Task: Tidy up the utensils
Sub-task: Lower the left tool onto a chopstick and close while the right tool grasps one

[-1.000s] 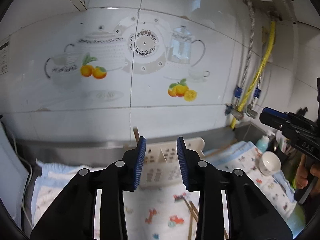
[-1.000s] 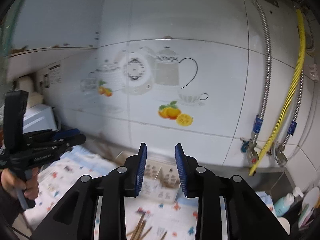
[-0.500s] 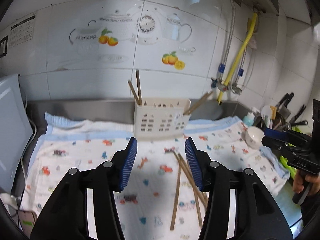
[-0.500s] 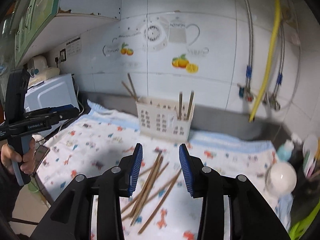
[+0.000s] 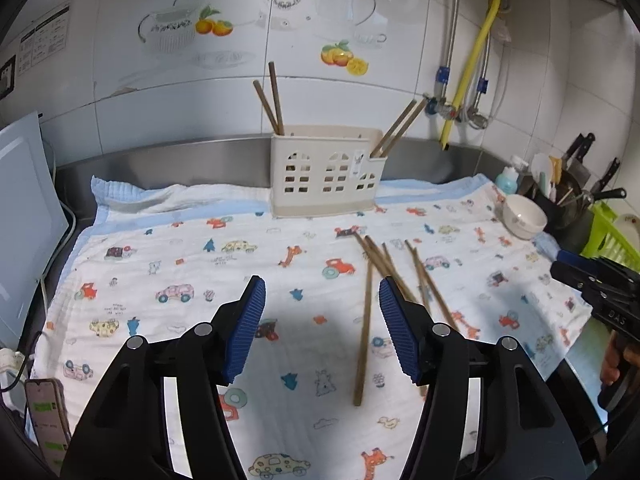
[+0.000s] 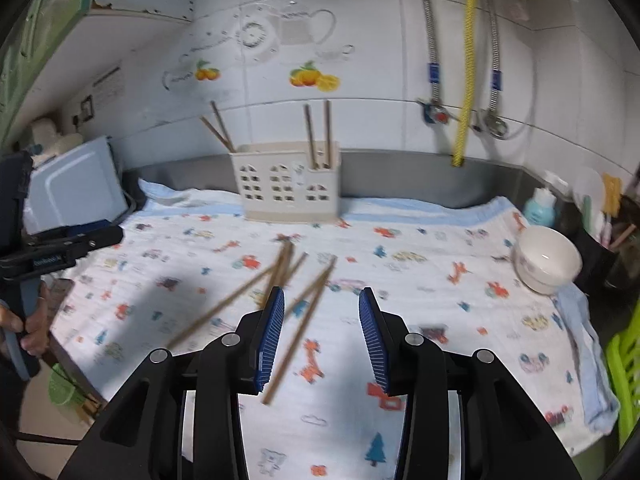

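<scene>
Loose chopsticks [image 5: 365, 320] lie crossed on the printed cloth [image 5: 168, 264] at centre frame, in front of the holder [image 5: 326, 174] at the wall. The left gripper [image 5: 322, 322], its jaws just widened, hangs empty above them; the right gripper [image 6: 321, 330] is part open, also empty. Thin, stiff and light, the sticks look likely to roll, so mid-shaft seems the surest hold.

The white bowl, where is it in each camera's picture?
Left wrist view: the white bowl sits at the right edge of the cloth, beside the dark pot of tools.
Right wrist view: the bowl sits at the right, on the cloth, below the blue bottle.
Shared landmark: the cream chopstick holder against the back wall.
</scene>
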The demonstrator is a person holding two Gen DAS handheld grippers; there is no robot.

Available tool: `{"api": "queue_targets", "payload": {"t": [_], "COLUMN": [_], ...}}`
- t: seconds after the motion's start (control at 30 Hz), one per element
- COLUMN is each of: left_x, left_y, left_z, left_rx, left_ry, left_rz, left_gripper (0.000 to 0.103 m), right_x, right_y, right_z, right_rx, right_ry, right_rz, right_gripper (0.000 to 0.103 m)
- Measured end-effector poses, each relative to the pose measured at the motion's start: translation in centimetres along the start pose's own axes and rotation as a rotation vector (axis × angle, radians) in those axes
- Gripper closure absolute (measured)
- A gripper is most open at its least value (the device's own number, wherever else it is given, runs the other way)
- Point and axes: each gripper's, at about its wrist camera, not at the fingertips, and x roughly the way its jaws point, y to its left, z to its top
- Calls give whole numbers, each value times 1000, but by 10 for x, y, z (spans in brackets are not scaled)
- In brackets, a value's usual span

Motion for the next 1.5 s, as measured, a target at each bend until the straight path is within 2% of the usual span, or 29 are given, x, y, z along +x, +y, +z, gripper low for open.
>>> {"api": "queue_targets", "payload": {"t": [0.13,0.3,0.47,0.6,0.83,1.07,1.13,1.23,1.5], "left_x": [10,21,34,46,66,85,90,96,101], "left_y": [2,-4,-10,-8,-9,-17,-20,-23,-29], "left_z": [-6,-16,-30,-41,-60,-74,-76,-78,-78], "left_rx": [-5,9,26,7,13,33,40,51,75], "left_ry": [23,56,95,143,217,274,285,300,303], "left_rz": [-14,-35,-29,-42,-62,-91,-99,-108,-92], "left_gripper": [42,42,42,44,50,62,65,72,73], "right_x": [7,28,53,71,93,97,96,96,94], "right_y": [-1,2,17,32,42,46,43,41,37], "right_z": [-12,-31,-48,-59,-72,-75,-75,-76,-77], "right_rx": [17,55,66,56,60,34,36,42,46], "right_ry": [25,90,157,203,262,259,257,255,250], "right_rz": [-28,1,44,72,68,19,13,16,5], "right_gripper": [65,65,74,75,81,88,93,93,94]}}
